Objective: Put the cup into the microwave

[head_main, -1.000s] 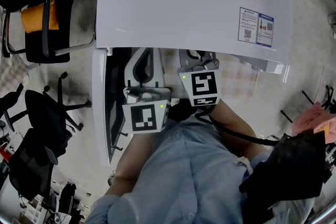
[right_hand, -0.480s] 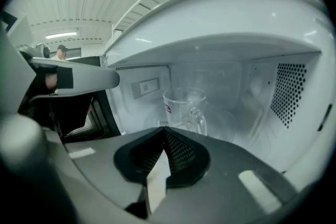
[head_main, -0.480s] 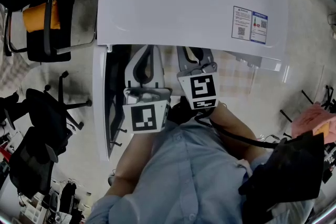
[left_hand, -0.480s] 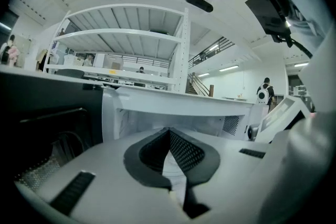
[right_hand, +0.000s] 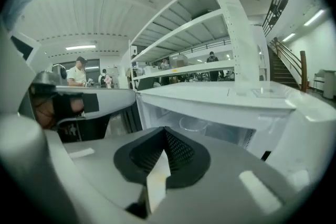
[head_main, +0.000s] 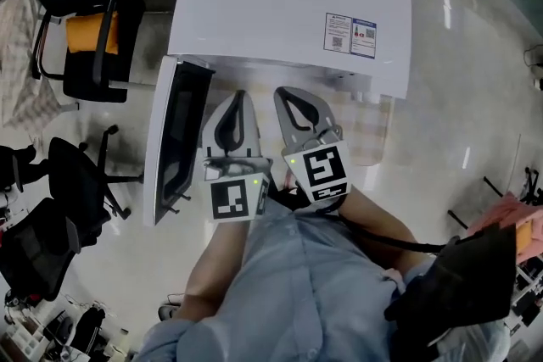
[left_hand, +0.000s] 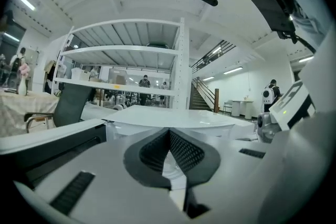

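- The left gripper [head_main: 238, 97] and right gripper [head_main: 282, 93] had backed out of the microwave [head_main: 288, 4] and risen; they hung just in front of its mouth.
- Both pairs of jaws were pressed together with nothing between them.
- The clear cup [right_hand: 195, 123] stood inside the microwave, so I judged the placing done. The door [head_main: 174, 140] hung open at the microwave's left.
- The sticker [head_main: 350, 34] on the microwave's top showed QR codes; I couldn't read its print.
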The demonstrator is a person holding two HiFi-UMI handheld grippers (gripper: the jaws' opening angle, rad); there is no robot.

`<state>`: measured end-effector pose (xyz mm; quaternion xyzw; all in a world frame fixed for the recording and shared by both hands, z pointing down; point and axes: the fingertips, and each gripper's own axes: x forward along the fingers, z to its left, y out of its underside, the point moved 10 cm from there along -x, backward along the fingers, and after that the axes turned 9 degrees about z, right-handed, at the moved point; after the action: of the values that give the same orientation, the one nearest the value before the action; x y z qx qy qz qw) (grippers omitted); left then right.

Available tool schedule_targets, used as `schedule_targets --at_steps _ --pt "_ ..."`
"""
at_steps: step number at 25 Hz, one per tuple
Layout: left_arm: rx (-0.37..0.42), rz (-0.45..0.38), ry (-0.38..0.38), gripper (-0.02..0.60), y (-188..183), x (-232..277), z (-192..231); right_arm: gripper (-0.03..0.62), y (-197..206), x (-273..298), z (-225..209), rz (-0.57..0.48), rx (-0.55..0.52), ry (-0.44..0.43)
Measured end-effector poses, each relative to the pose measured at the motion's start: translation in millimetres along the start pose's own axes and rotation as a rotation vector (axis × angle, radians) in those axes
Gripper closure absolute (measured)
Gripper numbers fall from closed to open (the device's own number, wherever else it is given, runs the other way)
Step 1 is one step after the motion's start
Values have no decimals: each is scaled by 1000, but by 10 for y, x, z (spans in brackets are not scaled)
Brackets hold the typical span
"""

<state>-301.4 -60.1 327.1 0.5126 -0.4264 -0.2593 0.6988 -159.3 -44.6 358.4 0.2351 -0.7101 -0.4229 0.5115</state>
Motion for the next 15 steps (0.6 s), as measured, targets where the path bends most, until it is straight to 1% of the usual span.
schedule_targets --at_steps 3,5,9,11,13,15 --pt "-16 -15 -43 574 -141 -161 -147 592 -172 -220 9 -63 -27 -46" --pt "-19 -42 -79 575 -247 -247 -229 592 -291 -346 15 -111 -50 -70" --pt "20 -77 -103 574 -429 -416 -435 592 -463 -605 21 -183 -87 -100" --pt "36 -109 -120 575 -494 -499 -525 592 -509 -721 19 -207 -100 -107" --pt "42 -135 -142 574 -538 -577 -582 592 -556 -806 2 -231 -113 -109" --pt "54 -143 -169 574 -577 -659 -618 592 -600 -874 -27 -256 -122 -111"
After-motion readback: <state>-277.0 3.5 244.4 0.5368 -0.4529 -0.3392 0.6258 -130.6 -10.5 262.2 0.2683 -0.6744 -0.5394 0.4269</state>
